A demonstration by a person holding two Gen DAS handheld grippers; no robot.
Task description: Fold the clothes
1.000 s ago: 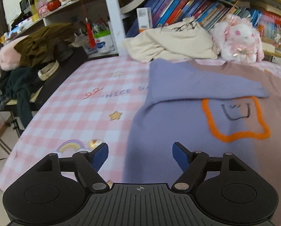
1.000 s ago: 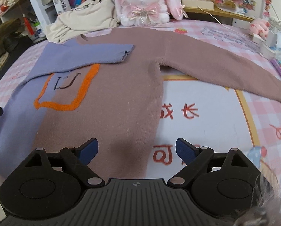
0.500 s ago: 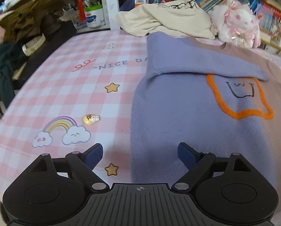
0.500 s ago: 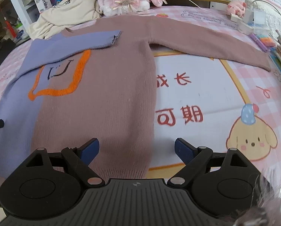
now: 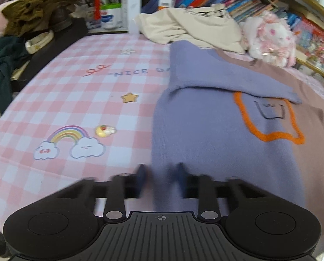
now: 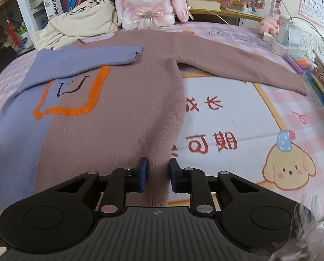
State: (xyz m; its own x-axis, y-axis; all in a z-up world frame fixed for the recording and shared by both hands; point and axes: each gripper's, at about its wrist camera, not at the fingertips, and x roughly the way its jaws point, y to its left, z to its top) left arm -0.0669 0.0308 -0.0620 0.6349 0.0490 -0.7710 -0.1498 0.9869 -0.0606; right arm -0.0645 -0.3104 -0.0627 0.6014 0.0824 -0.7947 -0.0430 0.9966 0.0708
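A two-tone sweater (image 6: 118, 113), lilac on one half and mauve-brown on the other with an orange outlined patch, lies flat on the pink checked bed. Its lilac sleeve (image 6: 92, 59) is folded across the chest; the mauve sleeve (image 6: 244, 65) stretches out to the right. My left gripper (image 5: 159, 176) is closed on the lilac bottom-left hem of the sweater (image 5: 205, 130); this view is motion-blurred. My right gripper (image 6: 158, 169) is closed on the mauve bottom-right hem corner.
A cream garment (image 6: 81, 21) and a white plush rabbit (image 6: 149, 2) sit at the sweater's head end below bookshelves. Dark clothes (image 5: 20, 32) pile at the left. Pens and books (image 6: 309, 69) lie along the right edge. A small toy (image 5: 105, 130) lies on the sheet.
Both grippers have gone from wide open to closed on the sweater's bottom hem, left on the lilac side, right on the mauve corner.
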